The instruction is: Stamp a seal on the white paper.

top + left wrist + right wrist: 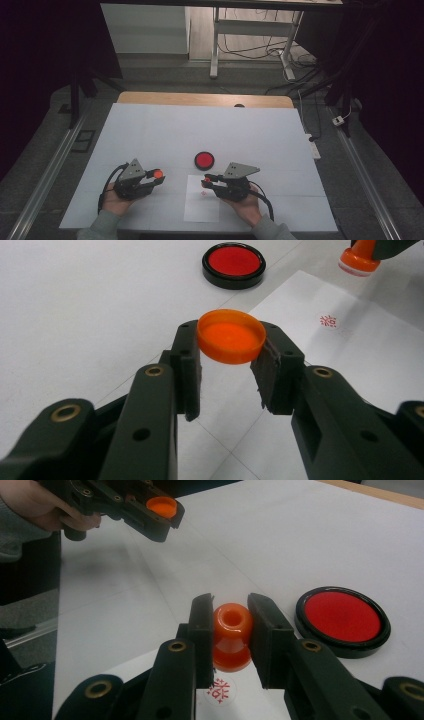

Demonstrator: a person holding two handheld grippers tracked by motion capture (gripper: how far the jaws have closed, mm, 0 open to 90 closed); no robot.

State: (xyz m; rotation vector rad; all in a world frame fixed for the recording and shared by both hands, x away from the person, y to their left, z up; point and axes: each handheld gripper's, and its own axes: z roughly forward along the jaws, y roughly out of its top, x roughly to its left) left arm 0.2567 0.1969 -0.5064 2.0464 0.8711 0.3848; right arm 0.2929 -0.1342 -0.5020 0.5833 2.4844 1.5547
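Orange stamp [232, 635] in right gripper [231, 611], clear above paper [201, 199]

The room is dim — the upper corners of the high view sink into near black, and the pale table [200, 130] holds a flat, greyish light. Shadows under the grippers are faint. In both gripper views the near black parts at the bottom blur — and the upper background goes soft.

Dim room, grey floor [165, 75], white desk frame [250, 30] behind, tangled cables [265, 50], dark curtains [45, 45] at the sides
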